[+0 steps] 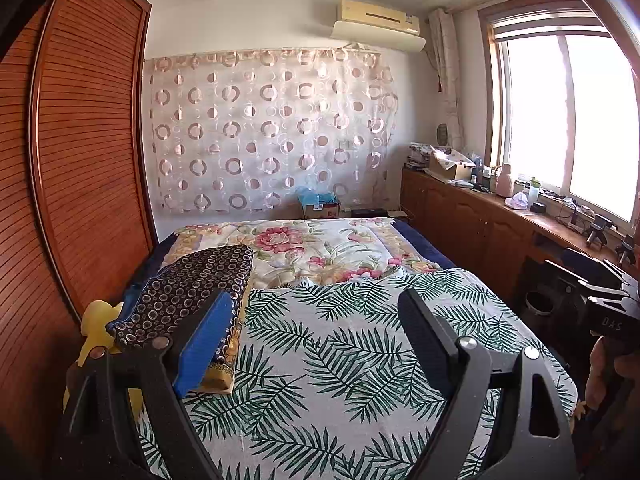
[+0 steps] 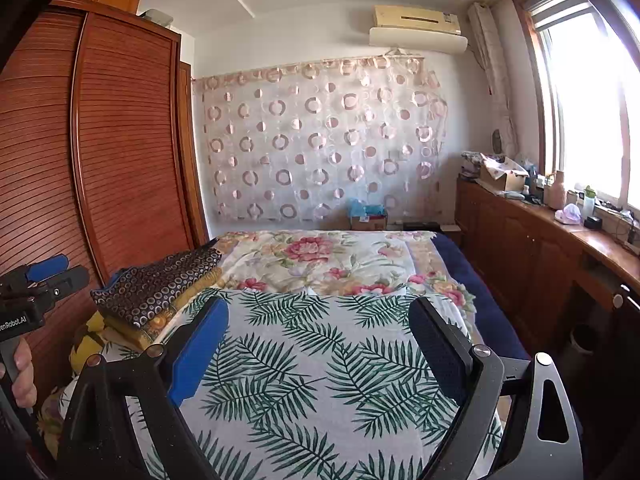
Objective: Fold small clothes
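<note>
Small clothes (image 1: 188,292) lie in a folded stack at the near left of the bed, by the wooden wardrobe (image 1: 80,152); a dark piece patterned with small rings sits on top, with yellow-gold fabric under it. The stack is set at the edge, probably to leave the middle free as a folding surface. That middle is covered by a white cloth with green palm leaves (image 1: 340,344), spread flat over a floral quilt (image 1: 304,248) that reaches the far end. No unfolded garment shows on it.

The left gripper (image 1: 320,320) hangs above the leaf cloth with its jaws wide apart and holds nothing. The right gripper (image 2: 320,332) does the same, just beside it to the right. Both point toward the far wall, seemingly idle between garments, or finished.
</note>
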